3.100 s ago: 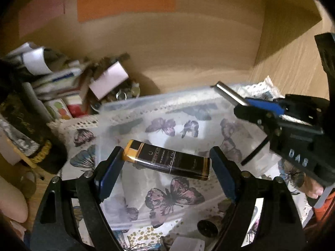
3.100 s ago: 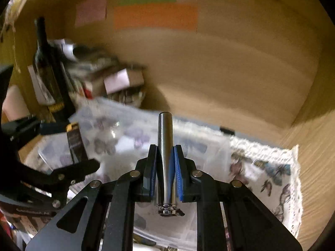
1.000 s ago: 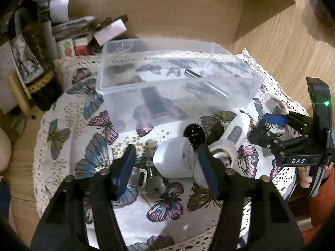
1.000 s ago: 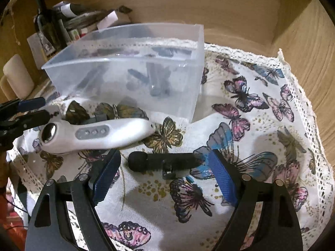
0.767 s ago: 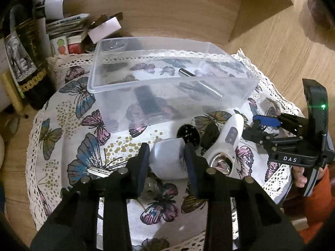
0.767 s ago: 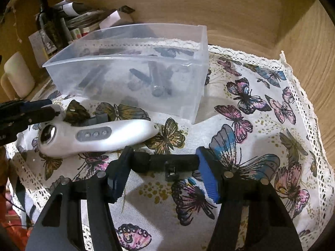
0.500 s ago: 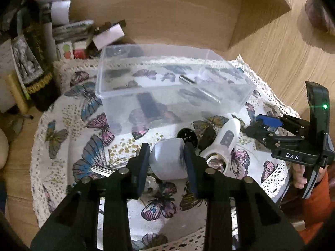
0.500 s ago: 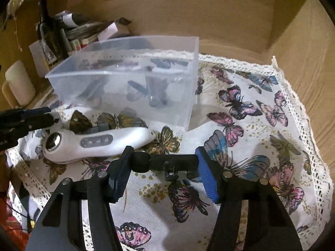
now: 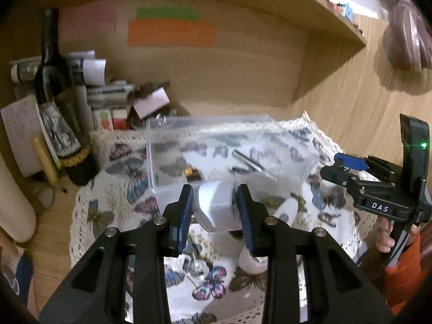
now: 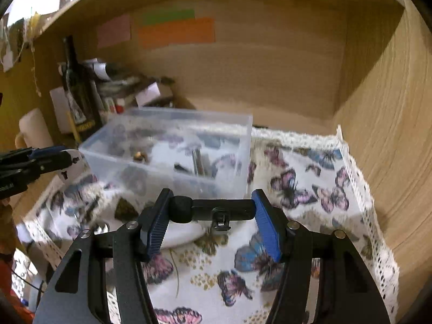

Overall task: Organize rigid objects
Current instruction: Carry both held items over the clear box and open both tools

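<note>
A smooth white adapter (image 9: 215,207), rigid, judged light and slippery, is pinched across its flat sides by the left gripper (image 9: 215,210) near the clear bin (image 10: 172,145). A black clip-on microphone (image 10: 213,210) is clamped endwise by the right gripper (image 10: 212,221); judged stiff, apt to pivot.

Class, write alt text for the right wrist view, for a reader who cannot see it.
The right gripper clamps a black cylindrical tool crosswise above a butterfly-print cloth. Beyond it stands a clear plastic bin holding small items; a dark bottle stands at the back left.
</note>
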`<action>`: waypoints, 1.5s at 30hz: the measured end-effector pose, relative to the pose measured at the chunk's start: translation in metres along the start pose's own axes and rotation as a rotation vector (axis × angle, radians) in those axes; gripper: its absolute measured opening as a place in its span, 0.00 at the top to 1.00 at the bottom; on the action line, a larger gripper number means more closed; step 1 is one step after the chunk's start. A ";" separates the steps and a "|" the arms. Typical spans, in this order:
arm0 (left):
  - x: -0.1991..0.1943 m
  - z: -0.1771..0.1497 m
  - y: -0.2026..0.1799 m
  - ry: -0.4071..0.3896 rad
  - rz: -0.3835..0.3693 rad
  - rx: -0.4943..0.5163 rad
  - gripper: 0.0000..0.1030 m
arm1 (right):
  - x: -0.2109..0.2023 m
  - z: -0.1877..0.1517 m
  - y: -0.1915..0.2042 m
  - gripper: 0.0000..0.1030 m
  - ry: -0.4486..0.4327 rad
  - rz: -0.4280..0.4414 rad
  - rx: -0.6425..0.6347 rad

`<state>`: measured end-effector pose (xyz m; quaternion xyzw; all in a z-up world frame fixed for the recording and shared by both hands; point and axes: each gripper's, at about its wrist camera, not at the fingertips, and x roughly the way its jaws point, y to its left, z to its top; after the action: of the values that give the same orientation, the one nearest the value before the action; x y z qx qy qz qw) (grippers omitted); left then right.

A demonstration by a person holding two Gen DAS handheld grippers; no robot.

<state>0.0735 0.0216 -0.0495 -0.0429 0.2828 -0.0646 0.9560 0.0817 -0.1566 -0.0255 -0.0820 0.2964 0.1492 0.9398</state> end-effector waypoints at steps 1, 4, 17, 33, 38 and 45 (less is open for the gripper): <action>-0.001 0.004 0.000 -0.013 0.006 0.001 0.68 | 0.000 0.004 0.000 0.45 -0.012 0.003 0.005; -0.002 0.016 0.002 -0.048 0.022 0.001 0.68 | -0.002 0.016 0.002 0.45 -0.046 0.006 0.006; 0.029 0.049 0.019 -0.054 0.092 -0.016 0.68 | 0.030 0.066 0.018 0.45 -0.083 0.048 -0.017; 0.095 0.035 0.031 0.120 0.095 -0.022 0.73 | 0.123 0.054 0.033 0.45 0.162 0.094 -0.029; 0.099 0.034 0.034 0.138 0.083 -0.043 0.73 | 0.129 0.050 0.035 0.44 0.195 0.108 -0.035; 0.080 0.037 0.033 0.110 0.074 -0.049 0.64 | 0.109 0.054 0.038 0.33 0.143 0.098 -0.047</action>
<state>0.1634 0.0439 -0.0656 -0.0522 0.3378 -0.0245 0.9394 0.1830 -0.0823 -0.0475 -0.0996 0.3628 0.1957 0.9056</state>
